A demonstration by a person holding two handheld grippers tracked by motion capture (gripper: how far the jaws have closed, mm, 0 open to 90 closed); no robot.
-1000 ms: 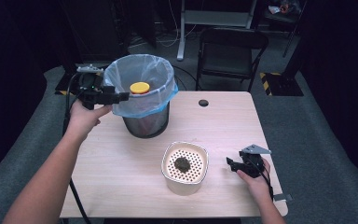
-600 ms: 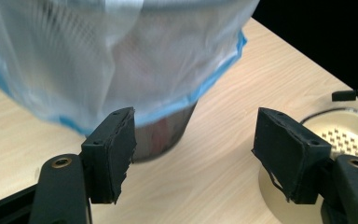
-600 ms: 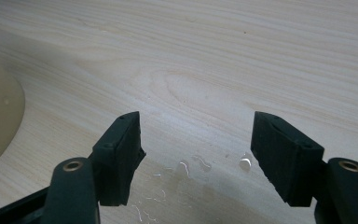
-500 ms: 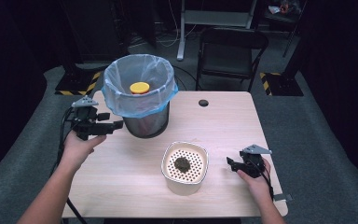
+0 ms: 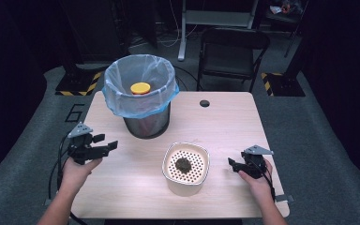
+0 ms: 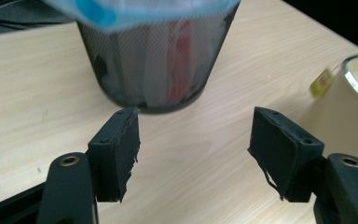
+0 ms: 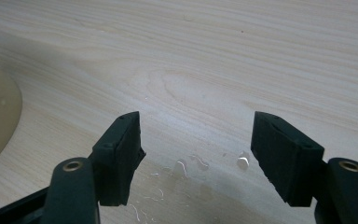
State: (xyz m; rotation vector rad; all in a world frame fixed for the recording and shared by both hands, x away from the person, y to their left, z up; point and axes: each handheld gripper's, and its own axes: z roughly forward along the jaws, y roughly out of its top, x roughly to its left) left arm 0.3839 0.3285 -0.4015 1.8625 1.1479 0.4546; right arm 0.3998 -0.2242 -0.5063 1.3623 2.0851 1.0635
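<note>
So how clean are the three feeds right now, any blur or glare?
High view: sharp on the lit table, surroundings nearly black. Left gripper view: the bin liner along the top edge is smeared and the mesh bin soft. Right gripper view: crisp wood grain, small glints off water droplets.

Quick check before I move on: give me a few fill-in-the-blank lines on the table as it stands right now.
1. The yellow lid lies inside the bag-lined ____.
2. The dark clump sits in the cream perforated ____.
3. The left gripper has its jaws apart, holding ____.
4. Water droplets lie on the table in front of the ____ gripper.

Missing words: bin; bowl; nothing; right
</note>
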